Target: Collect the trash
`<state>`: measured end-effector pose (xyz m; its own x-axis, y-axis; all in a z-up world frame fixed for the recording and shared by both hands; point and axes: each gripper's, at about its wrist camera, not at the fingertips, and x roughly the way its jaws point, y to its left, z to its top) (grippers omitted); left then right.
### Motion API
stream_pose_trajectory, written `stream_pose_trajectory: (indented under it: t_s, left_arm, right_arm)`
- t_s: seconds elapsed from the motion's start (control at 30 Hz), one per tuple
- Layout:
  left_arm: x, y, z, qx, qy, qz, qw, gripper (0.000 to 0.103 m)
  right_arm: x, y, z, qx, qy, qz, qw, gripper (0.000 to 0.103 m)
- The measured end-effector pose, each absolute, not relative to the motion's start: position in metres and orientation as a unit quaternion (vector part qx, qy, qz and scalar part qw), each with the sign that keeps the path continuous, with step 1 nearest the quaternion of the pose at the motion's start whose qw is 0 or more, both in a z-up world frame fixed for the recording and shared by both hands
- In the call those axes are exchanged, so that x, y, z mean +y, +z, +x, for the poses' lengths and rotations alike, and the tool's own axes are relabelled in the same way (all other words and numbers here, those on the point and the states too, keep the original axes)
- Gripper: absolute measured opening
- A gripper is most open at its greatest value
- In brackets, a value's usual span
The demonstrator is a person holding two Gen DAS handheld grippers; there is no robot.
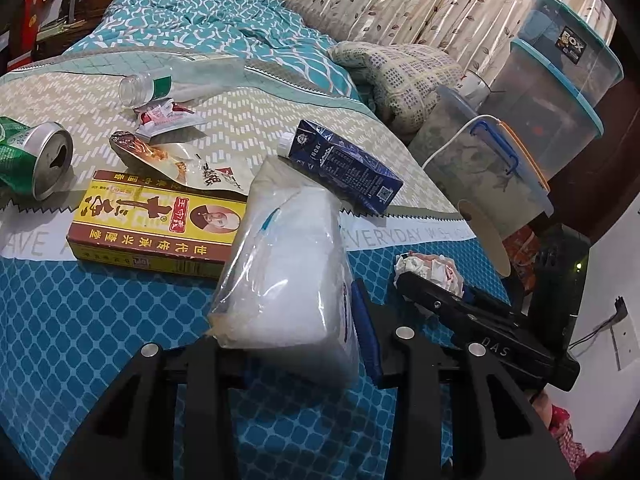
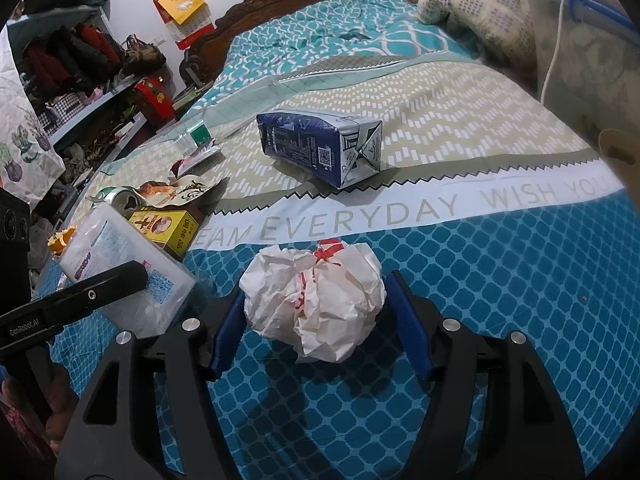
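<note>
So the crumpled white paper ball with red print (image 2: 316,300) sits on the blue-patterned bed cover (image 2: 520,300), right between the right gripper (image 2: 320,320)'s blue pads, which look closed snug against it. It's roundish, no real long axis. Left gripper (image 1: 288,344) is clamped on a clear plastic tissue pack (image 1: 284,272), just beside.
</note>
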<state>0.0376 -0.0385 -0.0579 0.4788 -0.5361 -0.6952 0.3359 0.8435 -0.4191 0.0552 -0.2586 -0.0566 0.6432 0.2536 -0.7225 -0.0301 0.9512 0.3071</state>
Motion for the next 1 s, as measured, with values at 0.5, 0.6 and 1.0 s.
stream_pose_trajectory:
  t_s: [0.5,0.6,1.0]
  left_arm:
    - [-0.0374,-0.0585,0.0378,0.443,-0.256,-0.113,0.852,0.037]
    - [-0.0377,-0.0589,0.0380,0.443,-0.256,-0.112,0.852,0.037]
    - [-0.0365,-0.0608,0.0396,0.446,-0.256,-0.111,0.850,0.037]
  right_arm:
    - [-0.2593,-0.0567,0.0555,0.415,0.079,0.135,0.896,0.069]
    - [-0.2594,-0.0566,0.0556,0.415,0.079,0.135,0.896,0.069]
    - [-0.2593,-0.0564,0.0555,0.416,0.079,0.135,0.896,0.069]
